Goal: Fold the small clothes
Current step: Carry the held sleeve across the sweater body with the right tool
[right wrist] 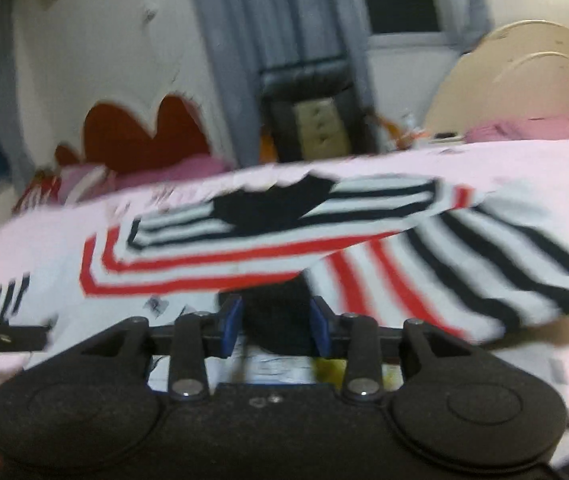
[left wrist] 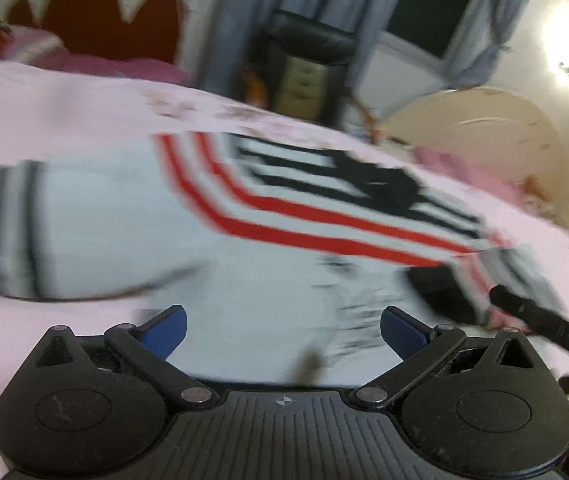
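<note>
Closest to us in the left view, our left gripper (left wrist: 283,334) has its two blue fingers (left wrist: 164,334) wide apart, with nothing between them. It hangs low over the white bottom part of the small shirt (left wrist: 244,232).

In the right view, our right gripper (right wrist: 276,326) has its fingers much closer together. Something dark sits in the gap, and a fold of the shirt (right wrist: 244,256) lifts up just past it. The view is blurry, so we cannot tell if the fingers really pinch the cloth.

A little farther out, the shirt lies spread on the pink bed sheet (left wrist: 64,108). It is white with red and black stripes and a black patch near the top. One striped part hangs in the air on the right side.

We think the shirt is soft, light and floppy. It will bend and sag anywhere we lift it. So we should hold it at an edge or a corner, like the hem or a sleeve end, not the middle.

Far away stand a red headboard (left wrist: 96,20) and grey curtains (right wrist: 224,40).
</note>
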`<state>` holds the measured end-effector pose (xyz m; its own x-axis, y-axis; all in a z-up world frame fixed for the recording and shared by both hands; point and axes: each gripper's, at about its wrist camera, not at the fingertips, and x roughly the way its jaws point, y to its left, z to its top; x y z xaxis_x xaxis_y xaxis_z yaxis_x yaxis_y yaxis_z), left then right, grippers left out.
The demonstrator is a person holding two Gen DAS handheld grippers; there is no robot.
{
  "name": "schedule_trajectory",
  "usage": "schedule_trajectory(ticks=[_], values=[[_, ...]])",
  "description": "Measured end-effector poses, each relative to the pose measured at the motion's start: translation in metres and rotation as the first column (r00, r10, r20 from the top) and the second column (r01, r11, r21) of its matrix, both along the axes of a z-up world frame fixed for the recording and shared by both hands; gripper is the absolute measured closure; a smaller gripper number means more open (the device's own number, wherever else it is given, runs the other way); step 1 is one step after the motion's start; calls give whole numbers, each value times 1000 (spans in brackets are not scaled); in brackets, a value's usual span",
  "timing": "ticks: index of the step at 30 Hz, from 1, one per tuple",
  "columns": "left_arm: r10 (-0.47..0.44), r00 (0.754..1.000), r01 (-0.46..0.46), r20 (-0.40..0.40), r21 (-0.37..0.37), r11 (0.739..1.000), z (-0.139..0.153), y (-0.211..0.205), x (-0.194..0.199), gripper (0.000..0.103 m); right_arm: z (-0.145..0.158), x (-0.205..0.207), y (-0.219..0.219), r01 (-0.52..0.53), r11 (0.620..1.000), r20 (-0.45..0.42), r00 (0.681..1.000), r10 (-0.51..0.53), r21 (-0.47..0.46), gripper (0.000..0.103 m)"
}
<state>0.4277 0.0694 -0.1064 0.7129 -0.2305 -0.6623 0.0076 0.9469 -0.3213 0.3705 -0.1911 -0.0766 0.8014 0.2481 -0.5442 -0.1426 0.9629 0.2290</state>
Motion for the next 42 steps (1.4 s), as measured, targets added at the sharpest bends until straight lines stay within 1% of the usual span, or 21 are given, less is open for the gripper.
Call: schedule_trajectory(ticks=[1,3,6,10,11,14,18,19,20,21,22,25,26,27,28,29,30,31,33,36,42], values=[[-37,999,37,6,-50,998,-2,-12,6,2,3,-2,-8,27,1000,4,1000,-27,15,66],[-109,994,106,-14,-130,986,-10,-39,25,55,10,-12,-34,89,995,2,996,-89,52,65],[-151,985,129,-80,-227,965,-30,-71,52,58,18,-25,-67,148,986,-7,989,-148,73,65],[-178,982,160,-66,-223,962,-35,-101,78,62,19,-41,-102,209,972,-30,978,-207,103,65],[-190,980,173,-64,-210,962,-36,-107,83,100,18,-45,-112,232,964,-42,973,-229,126,65],[-214,973,191,-88,-213,958,-32,-107,96,101,11,-49,-132,292,936,-78,956,-282,196,65],[-252,967,239,-41,-201,950,-19,-98,87,100,2,-46,-144,340,899,-109,940,-323,276,64],[-240,970,228,-36,-195,954,-18,-95,83,93,0,-46,-145,344,894,-112,939,-325,288,64],[-230,973,218,-34,-206,954,-18,-91,79,51,-2,-45,-144,344,891,-114,939,-325,295,64],[-210,977,199,-25,-226,954,-18,-88,75,2,-3,-44,-142,344,891,-116,939,-324,298,64],[-182,983,179,5,-230,957,-17,-86,70,1,-5,-42,-141,342,892,-118,940,-321,296,64],[-187,982,179,-4,-280,943,-21,-86,68,2,-8,-39,-137,338,895,-127,941,-314,292,63],[-187,982,175,-15,-295,939,-24,-87,70,12,-8,-39,-137,339,895,-128,941,-314,289,63],[-192,981,172,-31,-313,934,-29,-89,72,27,-8,-39,-138,341,895,-130,940,-317,287,63],[-190,980,160,-54,-342,926,-35,-91,75,35,-8,-39,-139,344,894,-131,939,-319,286,63],[-180,981,141,-78,-363,921,-40,-94,80,52,-8,-40,-140,347,894,-130,938,-323,284,63],[-169,981,124,-91,-369,921,-45,-96,83,82,-7,-40,-141,353,893,-131,935,-328,281,63],[-163,981,115,-106,-358,927,-48,-97,87,99,-7,-41,-143,356,891,-131,934,-332,280,63],[-138,987,100,-80,-366,925,-44,-92,88,98,-7,-40,-147,363,887,-132,932,-339,286,63],[-121,992,124,29,-311,942,-18,-74,84,98,-7,-37,-155,370,869,-134,929,-345,328,61],[-104,994,108,33,-194,975,-10,-34,88,98,-23,-25,-164,387,763,-190,922,-339,518,58]])
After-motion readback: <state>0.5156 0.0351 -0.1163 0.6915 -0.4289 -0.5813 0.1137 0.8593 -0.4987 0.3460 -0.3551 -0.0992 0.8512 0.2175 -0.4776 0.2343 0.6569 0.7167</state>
